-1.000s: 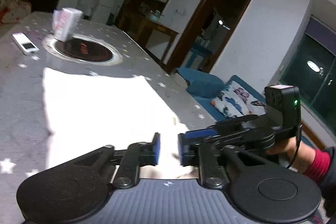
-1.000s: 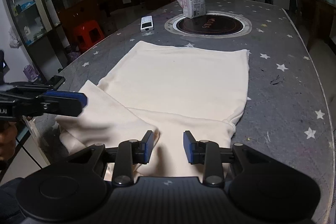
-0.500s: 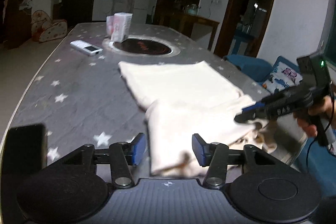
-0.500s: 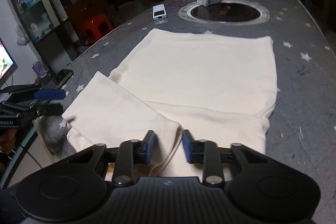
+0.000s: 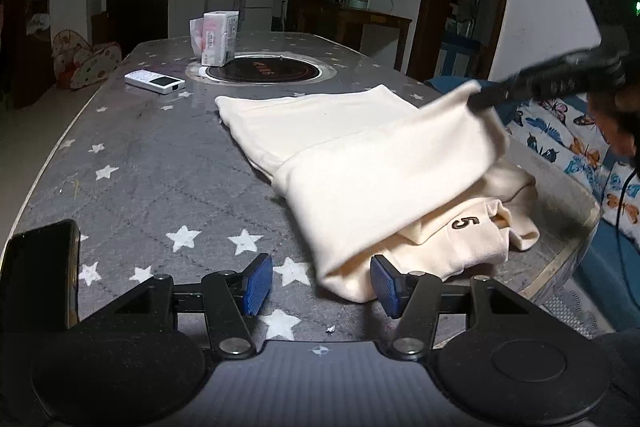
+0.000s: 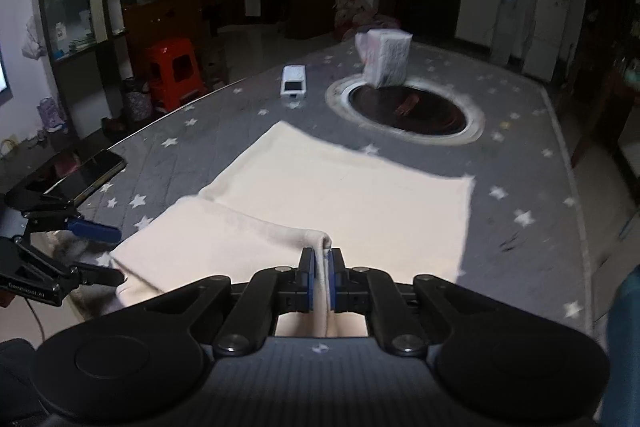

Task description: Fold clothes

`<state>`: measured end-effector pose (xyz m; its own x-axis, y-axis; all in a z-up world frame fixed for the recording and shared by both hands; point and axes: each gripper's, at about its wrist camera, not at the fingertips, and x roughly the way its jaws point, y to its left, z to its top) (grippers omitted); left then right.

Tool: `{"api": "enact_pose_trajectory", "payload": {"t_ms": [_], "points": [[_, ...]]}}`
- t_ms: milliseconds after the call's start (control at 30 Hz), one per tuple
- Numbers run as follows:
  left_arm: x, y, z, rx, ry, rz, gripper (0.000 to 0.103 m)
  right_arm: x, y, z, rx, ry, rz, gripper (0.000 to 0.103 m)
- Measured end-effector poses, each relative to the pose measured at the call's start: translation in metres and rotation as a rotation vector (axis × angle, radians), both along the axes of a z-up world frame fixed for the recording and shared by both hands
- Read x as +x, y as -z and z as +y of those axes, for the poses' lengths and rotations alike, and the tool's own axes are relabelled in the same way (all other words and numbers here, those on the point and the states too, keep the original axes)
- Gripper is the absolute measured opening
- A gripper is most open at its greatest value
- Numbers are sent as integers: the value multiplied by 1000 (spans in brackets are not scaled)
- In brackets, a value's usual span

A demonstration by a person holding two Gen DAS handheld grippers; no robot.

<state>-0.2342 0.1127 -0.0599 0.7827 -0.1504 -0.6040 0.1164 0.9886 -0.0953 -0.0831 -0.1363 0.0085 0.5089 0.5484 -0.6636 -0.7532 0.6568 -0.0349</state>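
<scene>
A cream garment (image 5: pixel 360 167) lies on the grey star-patterned table (image 5: pixel 160 167), with a "5" printed near its front hem. My right gripper (image 6: pixel 320 267) is shut on a fold of that cloth (image 6: pixel 340 187). In the left wrist view the right gripper (image 5: pixel 484 99) holds this fold lifted above the rest. My left gripper (image 5: pixel 322 285) is open, low at the table's near edge. The garment's near corner lies between its blue pads (image 5: pixel 258 285), against the right one. It also shows, open, in the right wrist view (image 6: pixel 100 253).
A dark phone (image 5: pixel 36 279) lies at the near left edge. Farther back are a white remote (image 5: pixel 154 82), a tissue pack (image 5: pixel 218 37) and a round inset hob (image 5: pixel 262 69). A patterned sofa (image 5: pixel 568 143) stands past the right edge, a red stool (image 6: pixel 176 71) beyond the left.
My right gripper has shut on the cream fold and lifted it. My left gripper has opened wider and come down near the garment's front corner.
</scene>
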Motion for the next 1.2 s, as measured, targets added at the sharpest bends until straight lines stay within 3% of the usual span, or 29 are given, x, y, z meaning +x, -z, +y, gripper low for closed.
{"api": "enact_pose_trajectory", "payload": {"t_ms": [67,167,267,300,500,633,733,833,1000,1200], "points": [[0,1,-3,12,5,-4,56,2,-2,-4,-11,19,-13,6],[2,2,-7,40,1,1,39,8,3,-8,-23,48,1,6],[1,1,-11,80,1,-9,31,9,1,-9,-13,49,-10,6],[1,1,-12,85,6,-12,24,9,-5,-8,-7,41,-24,6],[1,1,-14,95,2,-19,8,3,-38,9,6,-19,-141,5],[-3,-2,-12,103,-12,-41,6,-4,-54,17,18,-46,-195,3],[-6,-6,-10,113,-5,-55,6,-5,-52,14,11,-30,-185,3],[-8,-3,-11,119,9,-45,6,0,-31,4,-11,20,-126,3],[-11,3,-9,114,38,-10,6,13,28,-20,-33,113,67,6],[-14,-1,-3,116,55,27,7,9,36,-31,9,98,83,9]]}}
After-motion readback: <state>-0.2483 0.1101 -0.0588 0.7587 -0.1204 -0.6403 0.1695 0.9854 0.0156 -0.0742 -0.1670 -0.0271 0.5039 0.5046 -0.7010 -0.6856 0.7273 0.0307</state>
